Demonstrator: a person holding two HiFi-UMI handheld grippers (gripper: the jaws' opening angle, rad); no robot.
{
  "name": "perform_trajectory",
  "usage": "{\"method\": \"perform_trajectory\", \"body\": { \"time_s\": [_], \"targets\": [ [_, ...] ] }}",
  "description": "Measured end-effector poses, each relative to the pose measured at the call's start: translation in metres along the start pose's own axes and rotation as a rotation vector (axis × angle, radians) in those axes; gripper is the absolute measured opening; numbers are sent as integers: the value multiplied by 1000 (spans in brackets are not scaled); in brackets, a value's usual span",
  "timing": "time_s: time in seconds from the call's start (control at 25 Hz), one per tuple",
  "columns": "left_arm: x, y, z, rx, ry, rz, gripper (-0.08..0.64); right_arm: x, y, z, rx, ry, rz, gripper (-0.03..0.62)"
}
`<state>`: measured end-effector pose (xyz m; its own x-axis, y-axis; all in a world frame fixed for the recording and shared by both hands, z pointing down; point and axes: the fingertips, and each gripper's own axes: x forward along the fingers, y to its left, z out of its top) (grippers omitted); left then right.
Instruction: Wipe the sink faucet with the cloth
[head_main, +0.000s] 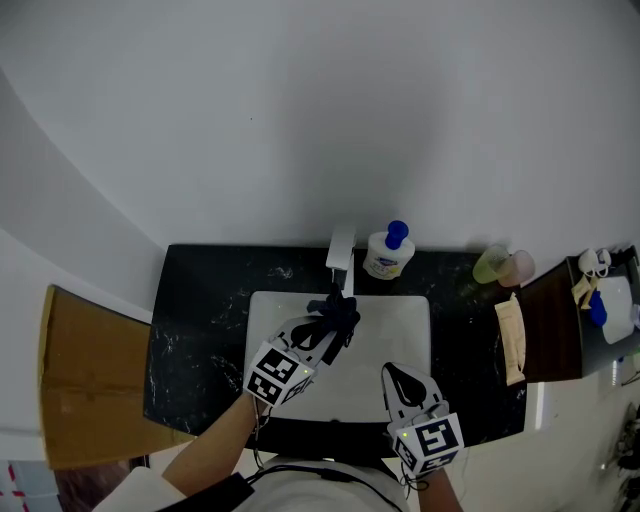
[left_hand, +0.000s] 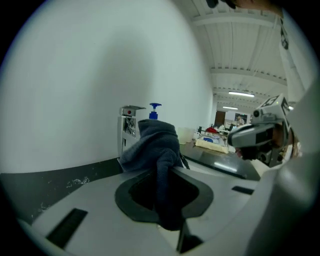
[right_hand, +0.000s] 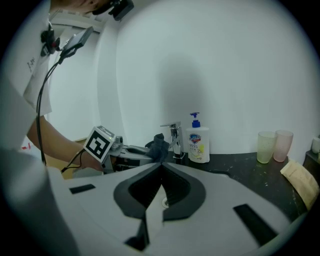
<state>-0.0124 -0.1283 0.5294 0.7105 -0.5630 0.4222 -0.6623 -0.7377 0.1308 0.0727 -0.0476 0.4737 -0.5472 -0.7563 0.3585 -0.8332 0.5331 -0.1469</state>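
cloth (left_hand: 155, 145): pinched in left gripper (head_main: 323, 329) | bunched just beside faucet (left_hand: 127, 131)

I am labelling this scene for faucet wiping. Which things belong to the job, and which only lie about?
Job: faucet; dark cloth, gripped in the left tongs; sink.
Lying about: soap bottle; green cup; pink cup; cardboard sheet; right tongs, shut and empty.

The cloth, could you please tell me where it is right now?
In the head view, the dark cloth is clamped in the left hand-held gripper, over the white sink just in front of the faucet.
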Motion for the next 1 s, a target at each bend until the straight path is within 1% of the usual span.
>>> {"method": "perform_trajectory", "body": {
  "time_s": [0.12, 0.32, 0.44, 0.6, 0.72, 0.8, 1.0],
  "targets": [
    [13, 3, -5, 25, 23, 8, 51, 0, -4, -2, 4, 7, -7, -2],
    [34, 20, -6, 130, 80, 27, 51, -2, -10, -8, 13, 21, -25, -2],
    [43, 33, -11, 147, 104, 54, 51, -3, -12, -10, 18, 24, -29, -2],
    [60, 47, 0, 162, 93, 81, 51, -2, -17, -12, 20, 33, -36, -2],
    [69, 63, 11, 167, 68, 114, 51, -3, -20, -15, 21, 40, -43, -2],
    [69, 70, 16, 185, 56, 129, 51, -3, -22, -16, 23, 41, -47, -2],
    [50, 57, 10, 205, 47, 101, 51, -2, -25, -18, 35, 45, -49, -2]
  ]
}}
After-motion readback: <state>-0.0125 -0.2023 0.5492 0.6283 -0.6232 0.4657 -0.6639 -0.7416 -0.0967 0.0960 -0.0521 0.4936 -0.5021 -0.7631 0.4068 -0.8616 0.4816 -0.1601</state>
